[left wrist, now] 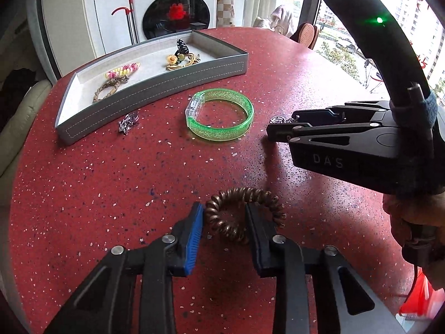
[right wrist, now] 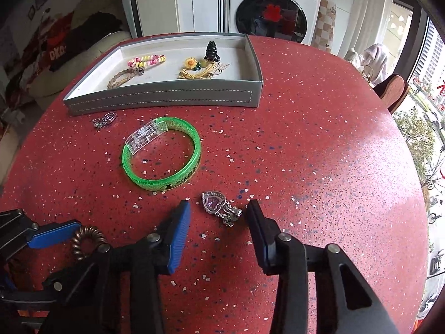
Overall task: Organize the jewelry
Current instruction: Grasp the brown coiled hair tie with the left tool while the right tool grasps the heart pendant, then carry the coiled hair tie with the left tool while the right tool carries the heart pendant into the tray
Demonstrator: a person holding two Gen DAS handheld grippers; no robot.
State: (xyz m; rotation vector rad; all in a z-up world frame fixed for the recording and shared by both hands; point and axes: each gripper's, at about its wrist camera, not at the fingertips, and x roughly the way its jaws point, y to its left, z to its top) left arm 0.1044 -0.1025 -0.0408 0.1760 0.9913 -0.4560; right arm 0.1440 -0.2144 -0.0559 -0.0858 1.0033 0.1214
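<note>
My left gripper (left wrist: 224, 210) is open around the left side of a brown spiral hair tie (left wrist: 244, 214) lying on the red table; its left pad sits outside the coil, its right finger inside the ring. My right gripper (right wrist: 218, 208) is open, with a silver heart pendant with a purple stone (right wrist: 219, 206) lying between its fingertips. A green glitter bangle (left wrist: 219, 114) (right wrist: 162, 153) and a small silver charm (left wrist: 128, 121) (right wrist: 104, 119) lie in front of the grey jewelry tray (left wrist: 155, 94) (right wrist: 167, 98).
The tray holds a pink-yellow spiral tie (right wrist: 146, 61), a braided bracelet (right wrist: 121, 78), a sunflower piece (right wrist: 190, 62) and a black figure (right wrist: 212, 50). The right gripper's body (left wrist: 361, 144) stands to the right of the bangle in the left wrist view. A washing machine stands behind the round table.
</note>
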